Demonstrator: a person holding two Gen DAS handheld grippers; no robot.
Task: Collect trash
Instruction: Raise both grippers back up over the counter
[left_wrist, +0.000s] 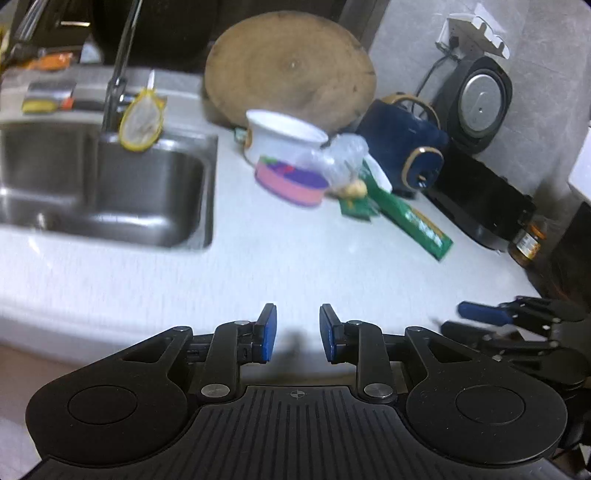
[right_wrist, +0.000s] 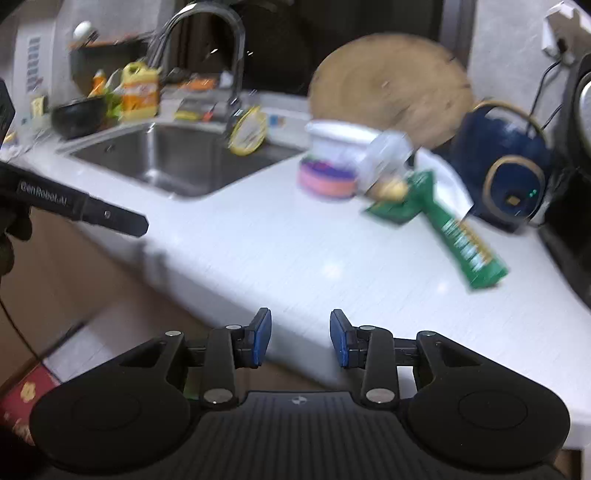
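Nearest each camera, the left gripper (left_wrist: 297, 332) and the right gripper (right_wrist: 300, 338) hang over the front edge of the white worktop (left_wrist: 184, 273), each with its jaws parted by a narrow gap and nothing between them. Well beyond both, near the worktop's back, lies the trash: a green wrapper (left_wrist: 410, 218), a crumpled clear plastic bag (left_wrist: 341, 158) and a white cup with a pink and purple band (left_wrist: 286, 158), clustered together right of the sink (left_wrist: 110, 184), before a round wooden board (left_wrist: 290, 66).

Cup (left_wrist: 286, 157) right of sink (left_wrist: 107, 184)
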